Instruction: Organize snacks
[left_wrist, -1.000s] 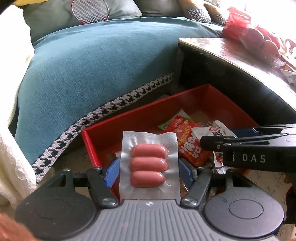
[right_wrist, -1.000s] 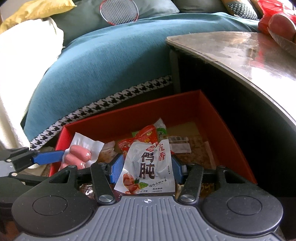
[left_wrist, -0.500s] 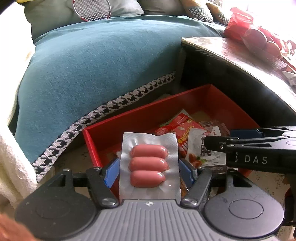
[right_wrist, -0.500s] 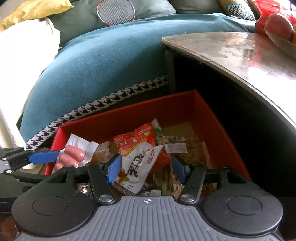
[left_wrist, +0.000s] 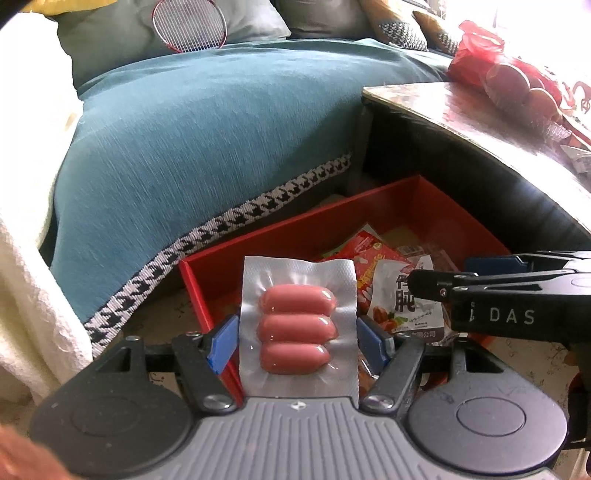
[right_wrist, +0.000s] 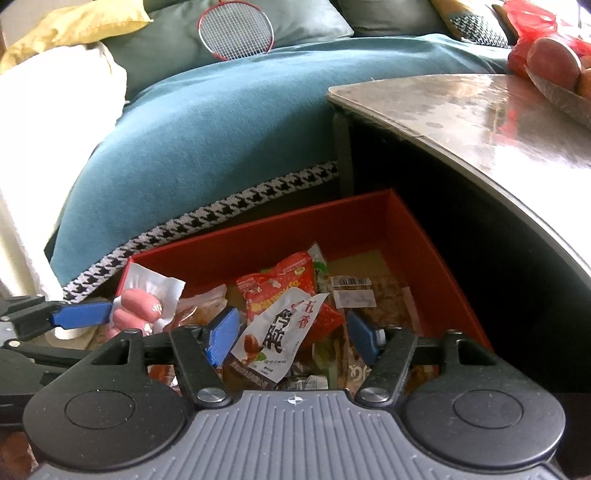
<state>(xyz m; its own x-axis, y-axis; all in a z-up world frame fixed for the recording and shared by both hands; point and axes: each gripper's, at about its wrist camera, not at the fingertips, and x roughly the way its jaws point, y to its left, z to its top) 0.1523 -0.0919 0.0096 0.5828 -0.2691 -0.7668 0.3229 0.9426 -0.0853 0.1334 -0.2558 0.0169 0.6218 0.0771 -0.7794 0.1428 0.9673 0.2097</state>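
Red box (right_wrist: 258, 245) open on top, so easy way in from above. Dark table (right_wrist: 480, 110) hangs over right side & blocks there. Blue sofa (right_wrist: 221, 129) close behind far wall. Inside packed w/ snack packs (right_wrist: 291, 291); bare floor only at back right corner (right_wrist: 373, 260).

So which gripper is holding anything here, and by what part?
The left gripper clamps the sausage pack by its side edges. The right gripper is open, empty.
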